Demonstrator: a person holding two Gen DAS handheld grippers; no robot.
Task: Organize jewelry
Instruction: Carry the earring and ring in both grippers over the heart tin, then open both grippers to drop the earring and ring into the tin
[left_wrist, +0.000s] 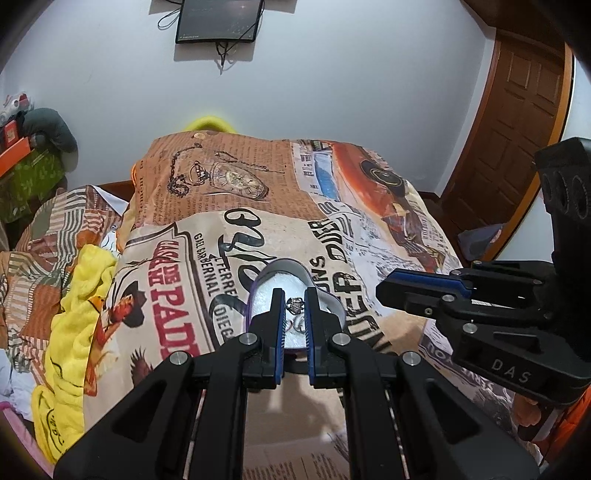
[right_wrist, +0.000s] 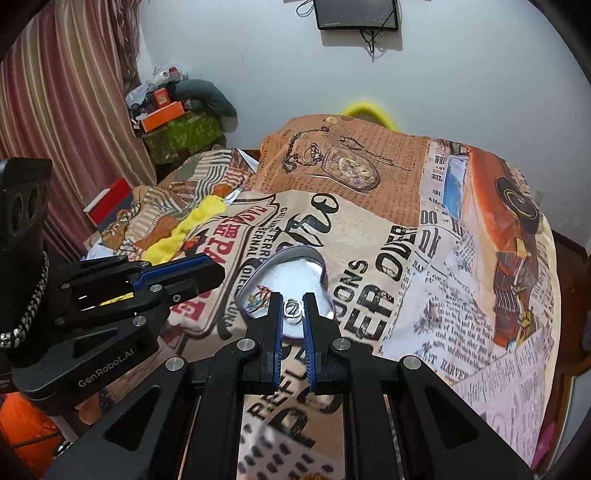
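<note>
Heart-shaped metal tin w/ white lining (right_wrist: 295, 271) sits open on the newspaper-print bedspread (right_wrist: 424, 258) to take jewelry. Right gripper (right_wrist: 293, 314) fingers pinch small silver ring (right_wrist: 293, 308) over it; left gripper (left_wrist: 295, 308) fingers narrowly apart around a dark-stoned ring (left_wrist: 295, 304), contact unclear.

The left gripper (left_wrist: 294, 306) is hovering over the heart-shaped tin (left_wrist: 284, 267) lying on the newspaper-print bedspread (left_wrist: 207, 221), its fingers narrowly parted around a small ring (left_wrist: 295, 303), while the right gripper (left_wrist: 391, 288) is reaching in beside it
</note>
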